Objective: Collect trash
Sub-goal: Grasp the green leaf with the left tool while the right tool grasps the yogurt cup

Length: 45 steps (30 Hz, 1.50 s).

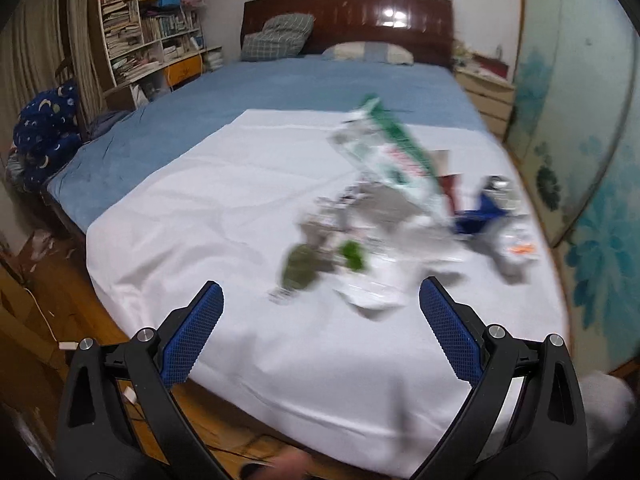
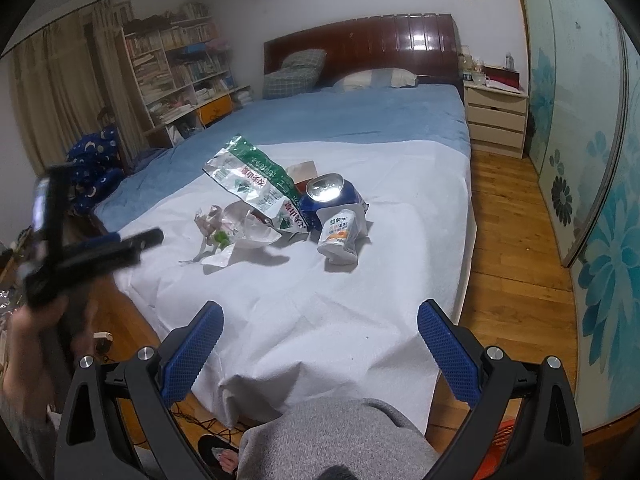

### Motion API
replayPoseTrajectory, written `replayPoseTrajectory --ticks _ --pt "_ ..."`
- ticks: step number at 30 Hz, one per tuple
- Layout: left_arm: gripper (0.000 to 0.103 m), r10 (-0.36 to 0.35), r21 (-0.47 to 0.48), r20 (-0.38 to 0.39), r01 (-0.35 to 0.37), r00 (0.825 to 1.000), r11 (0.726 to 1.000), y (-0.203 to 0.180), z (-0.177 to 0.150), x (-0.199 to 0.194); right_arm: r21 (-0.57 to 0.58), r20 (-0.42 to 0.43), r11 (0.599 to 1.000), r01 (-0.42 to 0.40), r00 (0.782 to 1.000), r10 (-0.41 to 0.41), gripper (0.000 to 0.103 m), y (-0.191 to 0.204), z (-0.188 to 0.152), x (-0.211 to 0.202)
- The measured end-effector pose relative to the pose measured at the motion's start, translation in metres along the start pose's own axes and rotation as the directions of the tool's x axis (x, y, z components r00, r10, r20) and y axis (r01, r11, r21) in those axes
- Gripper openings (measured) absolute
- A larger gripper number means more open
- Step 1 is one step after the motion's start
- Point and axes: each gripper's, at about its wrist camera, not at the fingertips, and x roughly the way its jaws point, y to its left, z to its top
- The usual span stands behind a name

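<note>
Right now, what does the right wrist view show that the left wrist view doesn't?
Right wrist only: the left gripper from outside, blurred, at the left edge; a sharp crushed can; a grey knee; a red basket on the floor.
Left wrist only: its own open gripper; a cardboard box on the floor.
Both: the trash pile on the white sheet, including the green-and-white bag, and the bookshelf.
</note>
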Motion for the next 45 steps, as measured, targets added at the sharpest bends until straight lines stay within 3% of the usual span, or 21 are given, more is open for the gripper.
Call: replayPoseTrajectory --ticks 3,7,10,13,16,18,20,22,26,28,29,33,38,42,45 --pt "0.098 0.031 0.047 -0.071 -0.027 0.997 0.999 0.013 0.005 0.041 -0.023 0.005 1.0 0.001 1.0 -0.001 0.096 0.005 -0.001 0.0" --pt "0.098 -0.044 0.049 -0.157 0.053 0.987 0.997 0.013 0.001 0.08 -0.026 0.0 1.0 -0.002 1.0 0.002 0.096 0.008 0.001 0.003" --pt "0.098 -0.039 0.08 -0.194 0.055 0.98 0.995 0.007 0.0 0.103 -0.013 -0.009 1.0 -0.006 1.0 0.006 0.096 0.006 0.003 0.005" --pt "0.098 -0.06 0.013 -0.248 0.066 0.967 0.998 0.014 -0.002 0.125 -0.015 -0.01 1.0 -0.004 1.0 0.004 0.096 0.006 0.003 0.005" --pt "0.097 -0.115 -0.09 -0.256 0.095 0.96 0.991 0.029 -0.006 0.137 -0.027 -0.005 1.0 0.001 1.0 -0.001 0.096 0.008 0.002 0.004" --pt "0.097 -0.128 -0.116 -0.227 0.104 0.965 0.988 0.034 -0.008 0.133 -0.034 -0.005 0.999 0.003 1.0 -0.003 0.096 0.009 0.002 0.004" --pt "0.089 -0.11 -0.106 -0.231 0.088 0.967 0.991 0.032 -0.01 0.13 -0.042 -0.001 0.999 0.005 1.0 -0.005 0.096 0.011 0.002 0.003" --pt "0.043 -0.107 -0.098 -0.239 0.085 0.965 0.992 0.029 -0.012 0.126 -0.042 0.0 0.999 0.005 1.0 -0.005 0.096 0.01 0.001 0.002" --pt "0.033 -0.14 -0.16 -0.222 0.106 0.965 0.981 0.034 -0.021 0.115 -0.043 0.002 0.999 0.005 1.0 -0.005 0.096 0.011 0.001 0.002" --pt "0.016 -0.134 -0.185 -0.216 0.094 0.967 0.978 0.039 -0.024 0.108 -0.044 0.004 0.999 0.003 1.0 -0.003 0.096 0.011 0.001 0.001" --pt "0.012 -0.131 -0.195 -0.216 0.089 0.968 0.977 0.041 -0.026 0.104 -0.042 0.003 0.999 0.001 1.0 -0.001 0.096 0.01 0.001 0.001" --pt "0.008 -0.184 -0.268 -0.198 0.127 0.963 0.955 0.054 -0.036 0.086 -0.023 -0.007 1.0 -0.018 1.0 0.018 0.094 0.005 0.008 0.005" --pt "0.007 -0.203 -0.268 -0.163 0.155 0.966 0.951 0.058 -0.043 0.055 0.007 -0.012 1.0 -0.013 1.0 0.013 0.094 -0.004 0.038 0.032" --pt "0.007 -0.24 -0.25 -0.079 0.214 0.968 0.944 0.037 -0.038 0.017 -0.017 -0.05 0.999 0.036 0.998 -0.037 0.093 -0.005 0.07 0.083" --pt "0.007 -0.264 -0.195 -0.018 0.256 0.964 0.947 0.016 -0.031 -0.021 -0.032 -0.122 0.996 0.088 0.988 -0.091 0.079 -0.007 0.087 0.137"
